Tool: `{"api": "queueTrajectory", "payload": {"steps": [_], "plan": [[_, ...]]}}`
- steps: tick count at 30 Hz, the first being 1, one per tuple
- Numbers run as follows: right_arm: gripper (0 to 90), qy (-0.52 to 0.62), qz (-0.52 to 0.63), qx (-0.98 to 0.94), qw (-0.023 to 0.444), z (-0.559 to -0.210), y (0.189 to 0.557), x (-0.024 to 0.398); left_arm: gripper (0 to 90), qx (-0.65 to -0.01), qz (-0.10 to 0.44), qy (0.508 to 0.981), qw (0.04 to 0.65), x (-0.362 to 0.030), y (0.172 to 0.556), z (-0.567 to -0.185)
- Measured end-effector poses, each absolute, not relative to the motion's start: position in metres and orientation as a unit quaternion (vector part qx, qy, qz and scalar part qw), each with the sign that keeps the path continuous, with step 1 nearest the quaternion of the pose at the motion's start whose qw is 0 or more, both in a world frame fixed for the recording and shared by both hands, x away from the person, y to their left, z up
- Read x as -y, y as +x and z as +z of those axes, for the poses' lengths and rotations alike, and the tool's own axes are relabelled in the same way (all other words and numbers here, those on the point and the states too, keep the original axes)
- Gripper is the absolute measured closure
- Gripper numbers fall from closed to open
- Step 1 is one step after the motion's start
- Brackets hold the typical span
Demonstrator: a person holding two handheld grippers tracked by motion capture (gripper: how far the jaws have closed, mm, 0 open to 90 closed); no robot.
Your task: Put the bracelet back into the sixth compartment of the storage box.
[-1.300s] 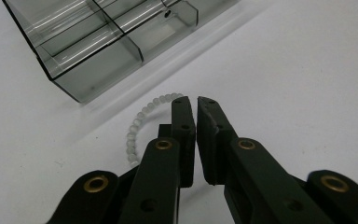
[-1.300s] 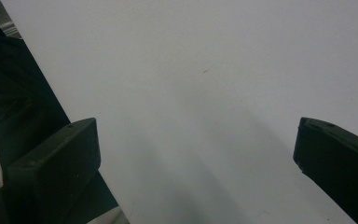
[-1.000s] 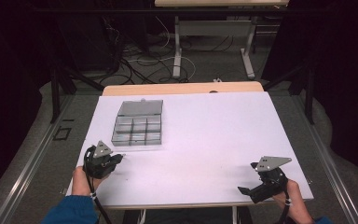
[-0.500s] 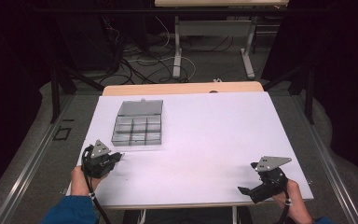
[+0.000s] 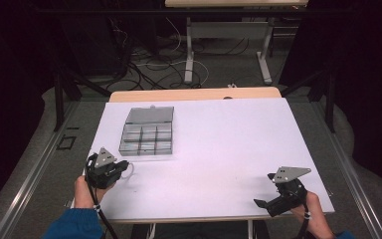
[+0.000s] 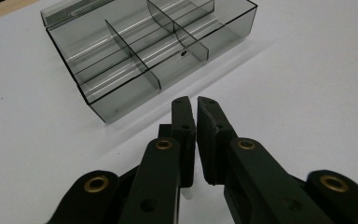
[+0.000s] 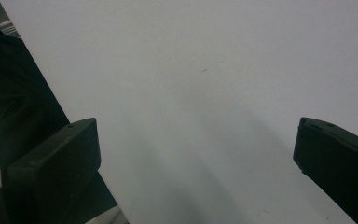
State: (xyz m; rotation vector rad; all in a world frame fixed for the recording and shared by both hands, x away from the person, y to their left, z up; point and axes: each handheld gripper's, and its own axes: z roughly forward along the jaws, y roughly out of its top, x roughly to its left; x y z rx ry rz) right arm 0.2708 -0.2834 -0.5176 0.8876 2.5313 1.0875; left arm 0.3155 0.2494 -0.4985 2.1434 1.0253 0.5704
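A clear grey compartment box [image 5: 146, 132] lies on the white table [image 5: 219, 144] at the left rear, its lid folded open behind it. My left gripper [image 5: 124, 165] rests just in front of the box's near left corner, pointing toward it. In the left gripper view the box [image 6: 135, 51] lies just ahead of my left gripper [image 6: 196, 105], whose jaws are shut together with nothing between them. A small dark speck [image 6: 183, 52] sits in one compartment. My right gripper [image 5: 264, 191] rests at the table's near right corner, its jaws wide open over bare table [image 7: 196, 93].
The table's near edge runs close to the right gripper, with dark floor beyond it [image 7: 23, 93]. A wooden strip [image 5: 194, 94] borders the table's far side. Cables and desk legs lie on the floor behind.
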Motion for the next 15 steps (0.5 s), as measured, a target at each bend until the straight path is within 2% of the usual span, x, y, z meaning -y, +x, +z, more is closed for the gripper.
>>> {"api": "queueTrajectory", "payload": {"steps": [15], "plan": [[0.0, 0.299, 0.369, -0.872, 0.121, -0.517, 0.272, 0.284, 86.5, -0.386, 0.235, 0.820, 0.351, -0.242, 0.320, -0.484]]}}
